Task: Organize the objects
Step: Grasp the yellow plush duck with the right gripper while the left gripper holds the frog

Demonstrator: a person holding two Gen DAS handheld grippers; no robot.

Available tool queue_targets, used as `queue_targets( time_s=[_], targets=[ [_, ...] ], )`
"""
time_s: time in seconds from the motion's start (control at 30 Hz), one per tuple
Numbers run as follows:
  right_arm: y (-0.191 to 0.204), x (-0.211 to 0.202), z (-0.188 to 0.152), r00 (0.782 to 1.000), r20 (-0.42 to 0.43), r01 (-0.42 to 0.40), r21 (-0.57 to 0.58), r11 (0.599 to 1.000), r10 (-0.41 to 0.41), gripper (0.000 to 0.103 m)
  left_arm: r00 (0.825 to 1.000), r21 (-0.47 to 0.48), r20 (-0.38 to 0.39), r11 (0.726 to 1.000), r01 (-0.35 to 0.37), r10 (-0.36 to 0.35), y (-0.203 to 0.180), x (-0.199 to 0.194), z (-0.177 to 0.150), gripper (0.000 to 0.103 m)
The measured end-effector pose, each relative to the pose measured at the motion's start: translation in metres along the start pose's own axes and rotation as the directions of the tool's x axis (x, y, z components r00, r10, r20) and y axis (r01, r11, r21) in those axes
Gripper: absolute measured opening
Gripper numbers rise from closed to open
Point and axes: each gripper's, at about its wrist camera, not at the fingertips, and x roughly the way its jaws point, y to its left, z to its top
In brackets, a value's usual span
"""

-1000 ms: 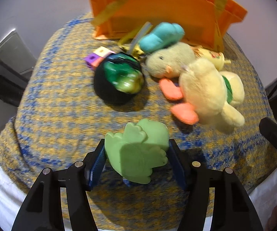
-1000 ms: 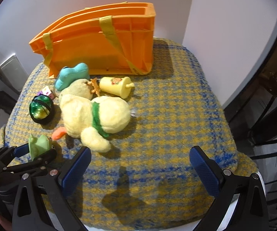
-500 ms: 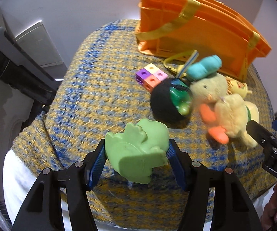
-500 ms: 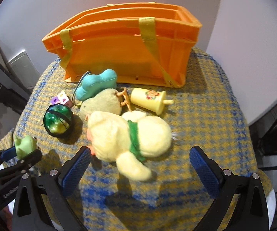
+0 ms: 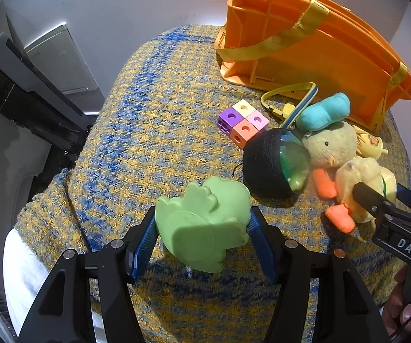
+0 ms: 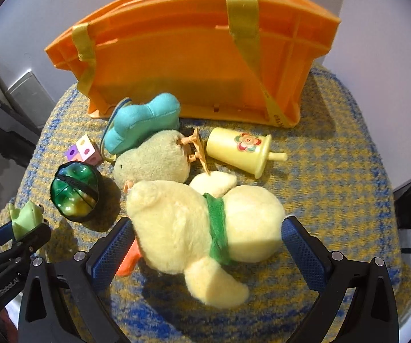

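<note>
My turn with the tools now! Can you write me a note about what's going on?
Left tool: shut on the green frog toy, held above the cloth.
Right tool: open, pads either side of the big yellow plush, not squeezing yet.
On the cloth: small duck plush, teal plush, dark ball, cube block, yellow cup.
Orange crate: at the back; inside not visible.
Left: frog and the rest need tidying away.

A soft woven cloth in yellow and blue checks (image 5: 154, 131) is spread over the round top. A plain pale wall (image 5: 137, 3) is seen behind. A flat grey panel (image 5: 62, 60) is leaned against it.
</note>
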Motion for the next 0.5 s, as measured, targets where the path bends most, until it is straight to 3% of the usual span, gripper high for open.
queue_targets(
  time_s=[0.37, 0.4, 0.5],
  targets=[
    [0.008, 0.019, 0.005, 0.998, -0.009, 0.061, -0.032, 0.998, -0.062, 0.103, 1.0, 0.016, -0.009, 1.0, 0.004, -0.004, -0.003, 0.006, 0.004, 0.061],
    [0.009, 0.02, 0.005, 0.998, -0.009, 0.065, -0.036, 0.997, -0.065, 0.103, 0.999, 0.101, -0.013, 0.994, 0.046, -0.045, -0.004, 0.006, 0.004, 0.061],
    [0.011, 0.02, 0.003, 0.998, 0.006, 0.067, -0.045, 0.997, -0.067, 0.103, 0.999, 0.102, -0.012, 0.994, 0.046, -0.045, -0.004, 0.006, 0.004, 0.061]
  ],
)
